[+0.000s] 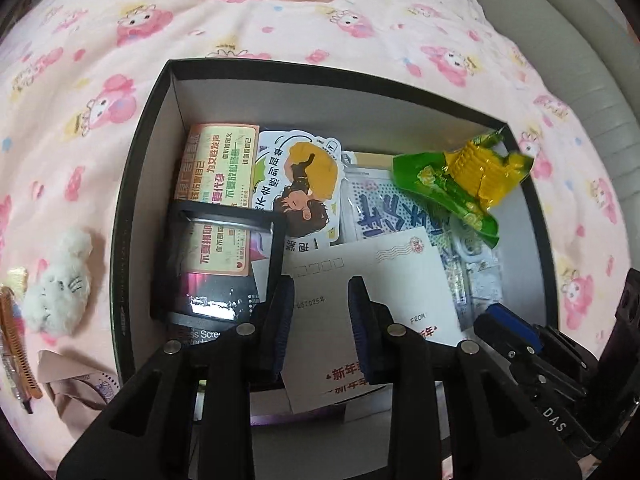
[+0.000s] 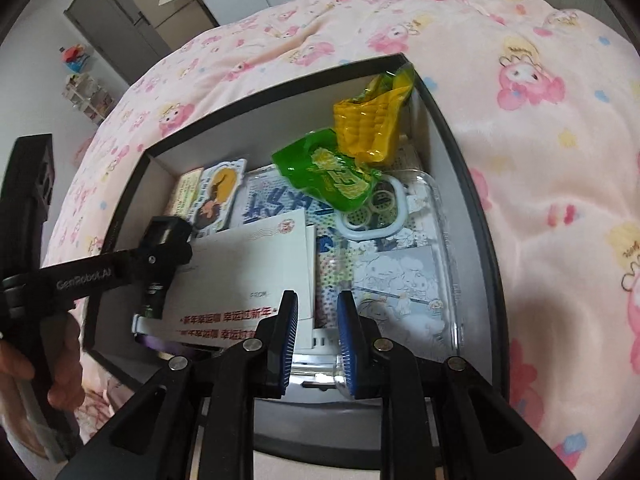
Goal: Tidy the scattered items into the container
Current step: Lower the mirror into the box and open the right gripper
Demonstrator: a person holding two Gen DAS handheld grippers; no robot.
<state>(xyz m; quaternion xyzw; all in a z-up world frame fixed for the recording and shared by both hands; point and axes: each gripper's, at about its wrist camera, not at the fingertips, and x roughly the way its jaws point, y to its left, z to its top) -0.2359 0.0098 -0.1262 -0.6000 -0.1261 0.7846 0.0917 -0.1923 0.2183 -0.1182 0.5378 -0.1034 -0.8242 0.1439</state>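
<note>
A black box (image 1: pixel 140 184) with white inner walls sits on the pink bed; it also shows in the right wrist view (image 2: pixel 468 208). Inside lie cards, a white envelope (image 1: pixel 380 280) (image 2: pixel 248 264), a green and yellow snack packet (image 1: pixel 460 176) (image 2: pixel 360 148), a black framed case (image 1: pixel 220 260) and a clear plastic case (image 2: pixel 440 264). My left gripper (image 1: pixel 320 312) is open and empty above the envelope. My right gripper (image 2: pixel 316 320) is open and empty over the box's near edge. The snack packet hangs blurred above the far right corner of the box.
A small white plush toy (image 1: pixel 60 284), a brown hair clip (image 1: pixel 16 344) and a beige pouch (image 1: pixel 76 396) lie on the bedspread left of the box. A grey headboard (image 1: pixel 568 60) is at the far right. Cabinets and a shelf (image 2: pixel 120 20) stand beyond the bed.
</note>
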